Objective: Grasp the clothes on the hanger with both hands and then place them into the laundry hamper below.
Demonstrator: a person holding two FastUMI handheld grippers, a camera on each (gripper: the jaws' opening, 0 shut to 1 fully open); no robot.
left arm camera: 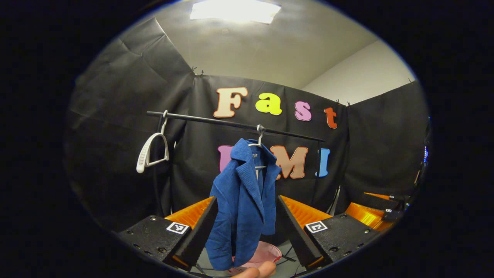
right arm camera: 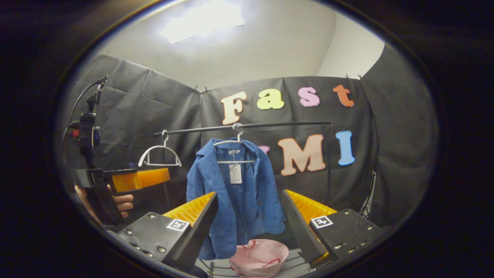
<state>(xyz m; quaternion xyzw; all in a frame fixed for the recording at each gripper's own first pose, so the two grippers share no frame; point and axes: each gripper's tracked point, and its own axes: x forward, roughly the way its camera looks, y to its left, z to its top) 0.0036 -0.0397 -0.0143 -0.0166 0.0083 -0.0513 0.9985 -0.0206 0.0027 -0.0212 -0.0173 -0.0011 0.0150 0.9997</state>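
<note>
Right then, your blue jacket [right arm camera: 235, 197] hung straight ahead of both grippers, up on a thin hanger [right arm camera: 234, 150] hooked over the dark rail [right arm camera: 247, 126]. It hung long and straight down, so its long way ran from top to bottom. The pink hamper [right arm camera: 259, 258] sat on the floor right under its bottom edge.

Your left gripper [left arm camera: 247, 231] had its jaws wide apart, and the jacket showed in the gap between them, farther off and not touching. Your right gripper [right arm camera: 251, 227] was the same: jaws wide apart, nothing held, the jacket in the gap ahead. In the right gripper view, your left gripper [right arm camera: 115, 181] showed off to the side with a hand [right arm camera: 119, 202] around its grip. I could not tell which gripper was nearer to the jacket.

The jacket looked soft and ribbed, like corduroy, with a folded collar and a white tag [right arm camera: 235, 173] inside. It would sag and slip when you pulled it. A white hanger [left arm camera: 151, 152] with nothing on it hung farther along the rail. I think you needed to move both grippers forward, one to each shoulder.
</note>
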